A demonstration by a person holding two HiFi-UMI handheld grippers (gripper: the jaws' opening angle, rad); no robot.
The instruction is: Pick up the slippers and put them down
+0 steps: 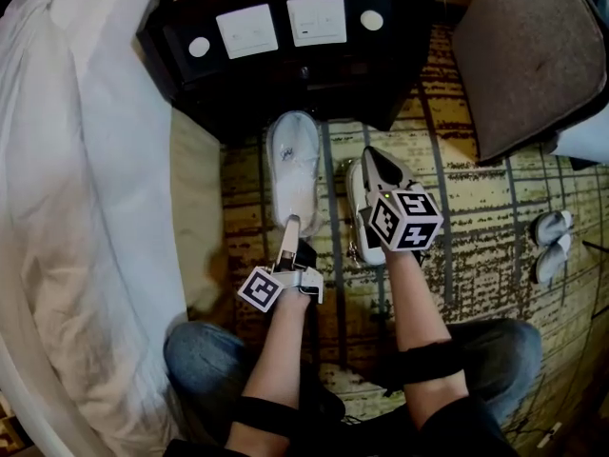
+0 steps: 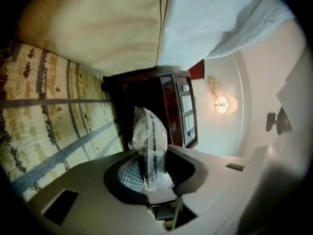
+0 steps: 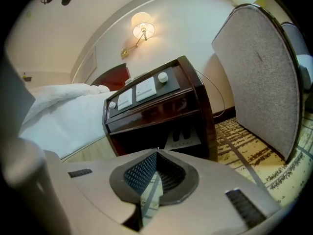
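The left gripper's [image 2: 148,156] jaws are clamped on a plastic-wrapped slipper [image 2: 150,138], which reaches toward the front of the dark nightstand [image 1: 285,69]. The right gripper's [image 3: 156,153] jaws are pressed together with nothing between them, pointing at the nightstand's lower shelf. A second slipper [image 1: 354,222] lies on the patterned carpet [image 1: 476,198] beneath that gripper, near the nightstand's front. The bed [image 1: 86,160] stands beside the nightstand.

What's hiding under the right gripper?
A white slipper lies on the carpet under the right gripper. Only one long edge of it shows; the gripper and its marker cube cover the rest.
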